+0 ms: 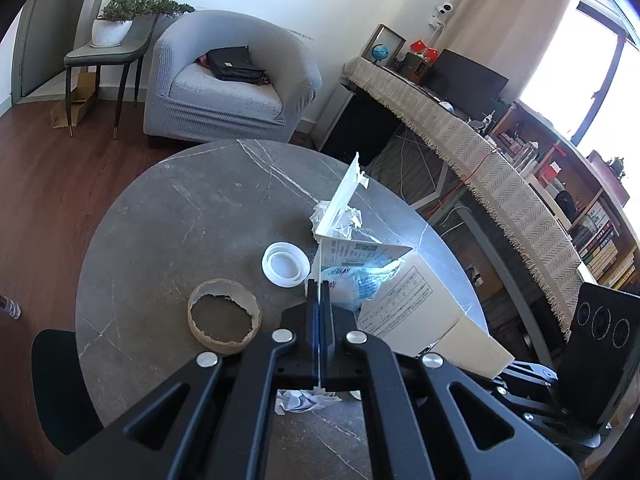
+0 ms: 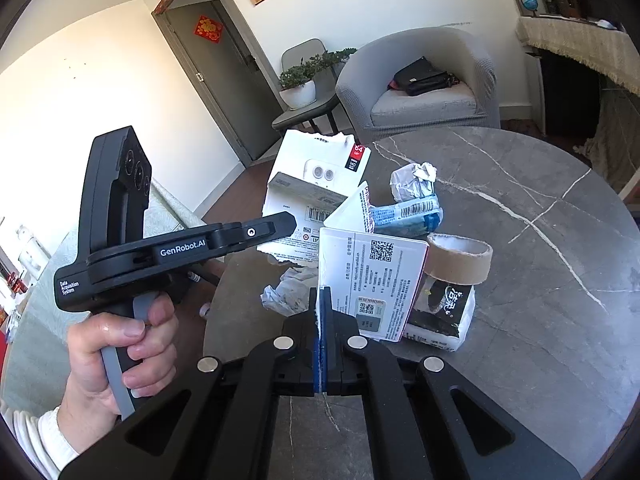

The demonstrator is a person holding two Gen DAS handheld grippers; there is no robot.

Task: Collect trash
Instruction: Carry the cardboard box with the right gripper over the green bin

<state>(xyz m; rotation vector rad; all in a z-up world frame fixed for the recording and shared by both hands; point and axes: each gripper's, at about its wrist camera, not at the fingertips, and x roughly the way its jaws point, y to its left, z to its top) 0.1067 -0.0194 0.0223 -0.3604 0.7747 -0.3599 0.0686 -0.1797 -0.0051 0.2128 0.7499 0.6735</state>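
My left gripper is shut on a torn white product box, held above the round grey table. In the right wrist view the left gripper clamps that box, which bears a camera picture. My right gripper is shut on a white printed card with QR codes. On the table lie crumpled paper, a blue-white plastic wrapper, a brown tape core, a white ring and another crumpled paper.
A cardboard flap lies at the table's right side. A black-and-white packet sits under the tape core. A grey armchair with a black bag stands behind the table, a side chair with a plant left, a desk right.
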